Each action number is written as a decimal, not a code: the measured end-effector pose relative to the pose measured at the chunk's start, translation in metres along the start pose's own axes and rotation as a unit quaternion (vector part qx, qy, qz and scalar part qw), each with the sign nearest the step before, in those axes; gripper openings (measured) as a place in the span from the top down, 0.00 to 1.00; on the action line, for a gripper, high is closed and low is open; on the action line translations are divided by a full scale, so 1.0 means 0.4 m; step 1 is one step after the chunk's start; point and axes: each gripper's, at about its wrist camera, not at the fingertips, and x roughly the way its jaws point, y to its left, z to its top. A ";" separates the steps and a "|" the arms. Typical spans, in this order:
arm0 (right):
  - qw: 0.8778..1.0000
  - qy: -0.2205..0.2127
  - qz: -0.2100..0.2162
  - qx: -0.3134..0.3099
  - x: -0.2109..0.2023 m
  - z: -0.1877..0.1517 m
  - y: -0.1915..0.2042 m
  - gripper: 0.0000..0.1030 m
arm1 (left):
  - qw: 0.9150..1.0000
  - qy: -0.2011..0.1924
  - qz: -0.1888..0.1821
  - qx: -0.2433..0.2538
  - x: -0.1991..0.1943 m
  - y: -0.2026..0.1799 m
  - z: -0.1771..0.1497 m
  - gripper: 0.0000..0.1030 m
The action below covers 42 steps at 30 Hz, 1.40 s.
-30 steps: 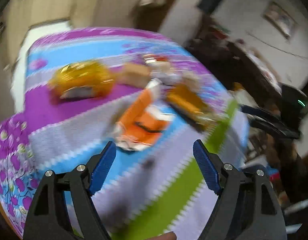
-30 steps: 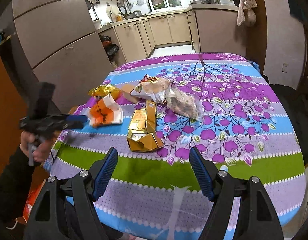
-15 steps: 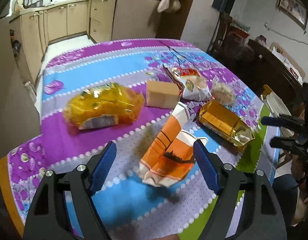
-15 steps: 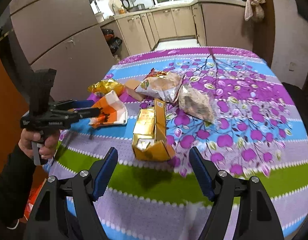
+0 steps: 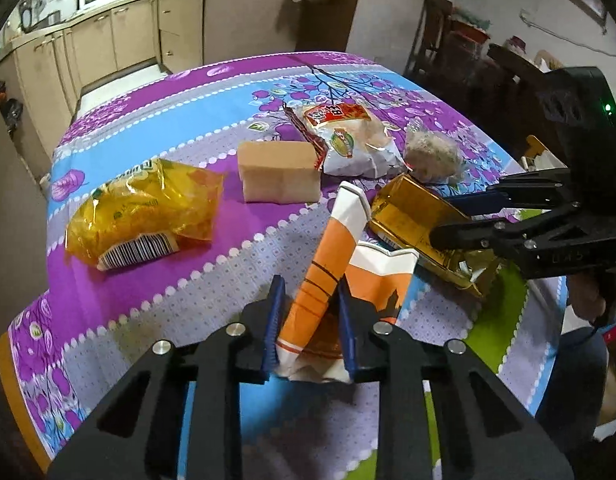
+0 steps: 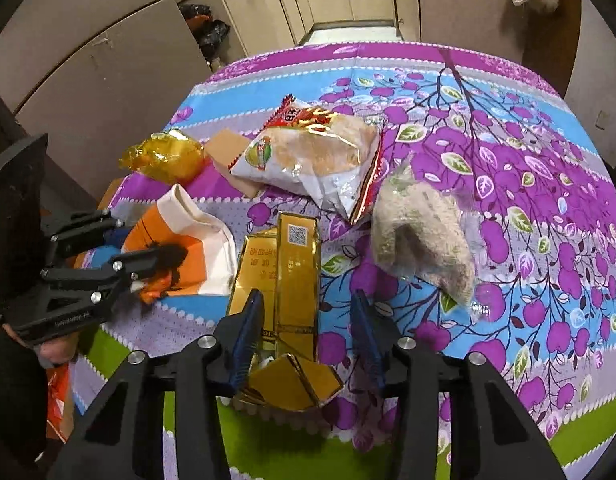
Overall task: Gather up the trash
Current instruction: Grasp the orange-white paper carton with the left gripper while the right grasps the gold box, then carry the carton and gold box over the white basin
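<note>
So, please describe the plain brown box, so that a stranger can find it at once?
On the purple striped tablecloth, look between the yellow bag and the red-topped snack bag. The brown box lies there, the only matte, unprinted item.

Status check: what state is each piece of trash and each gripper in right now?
Left gripper: jaws shut on the orange-and-white carton.
Right gripper: open, jaws astride the gold box.
Orange-and-white carton: crushed, torn open.
Gold foil box: lying flat, near end flap open.
Yellow plastic wrapper: crumpled.
</note>
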 end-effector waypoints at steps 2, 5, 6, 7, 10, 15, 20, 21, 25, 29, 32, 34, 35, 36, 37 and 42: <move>1.000 -0.010 -0.008 -0.002 -0.005 -0.005 0.009 0.79 | 1.000 -0.007 0.014 -0.010 -0.008 -0.012 -0.011 0.80; 0.999 -0.028 -0.031 -0.009 -0.016 -0.022 0.028 0.80 | 0.999 -0.024 0.040 -0.027 -0.024 -0.042 -0.037 0.84; 0.999 -0.035 -0.034 -0.007 -0.021 -0.030 0.032 0.81 | 0.998 -0.029 0.045 -0.032 -0.029 -0.048 -0.045 0.90; 0.998 -0.042 -0.036 -0.006 -0.028 -0.037 0.035 0.81 | 0.997 -0.040 0.056 -0.044 -0.038 -0.057 -0.059 0.91; 0.996 -0.078 -0.049 -0.007 -0.070 -0.070 0.050 0.81 | 0.992 -0.067 0.077 -0.076 -0.066 -0.067 -0.083 0.92; 0.987 -0.141 -0.080 -0.001 -0.159 -0.119 0.074 0.81 | 0.980 -0.120 0.112 -0.116 -0.144 -0.100 -0.104 0.92; 0.968 -0.219 -0.122 0.016 -0.291 -0.167 0.081 0.81 | 0.970 -0.164 0.133 -0.119 -0.223 -0.173 -0.081 0.92; 0.964 -0.232 -0.132 0.018 -0.314 -0.175 0.082 0.81 | 0.968 -0.173 0.136 -0.116 -0.241 -0.196 -0.073 0.92; 0.948 -0.273 -0.164 0.029 -0.415 -0.207 0.067 0.81 | 0.965 -0.194 0.135 -0.110 -0.277 -0.266 -0.039 0.91; 0.938 -0.292 -0.184 0.042 -0.496 -0.239 0.042 0.81 | 0.965 -0.213 0.127 -0.091 -0.295 -0.353 0.000 0.91; 0.932 -0.301 -0.194 0.050 -0.546 -0.259 0.020 0.81 | 0.965 -0.221 0.119 -0.072 -0.302 -0.412 0.023 0.91; 0.929 -0.307 -0.199 0.055 -0.580 -0.274 0.006 0.81 | 0.966 -0.223 0.111 -0.062 -0.302 -0.450 0.040 0.91; 0.927 -0.311 -0.203 0.056 -0.596 -0.283 0.001 0.81 | 0.967 -0.224 0.108 -0.058 -0.300 -0.464 0.045 0.91; 0.925 -0.314 -0.207 0.059 -0.613 -0.291 -0.009 0.81 | 0.967 -0.225 0.106 -0.054 -0.298 -0.481 0.051 0.91; 0.923 -0.316 -0.211 0.061 -0.629 -0.298 -0.020 0.81 | 0.967 -0.226 0.102 -0.049 -0.296 -0.503 0.060 0.91; 0.915 -0.323 -0.229 0.076 -0.693 -0.333 -0.075 0.81 | 0.970 -0.227 0.085 -0.036 -0.277 -0.568 0.087 0.91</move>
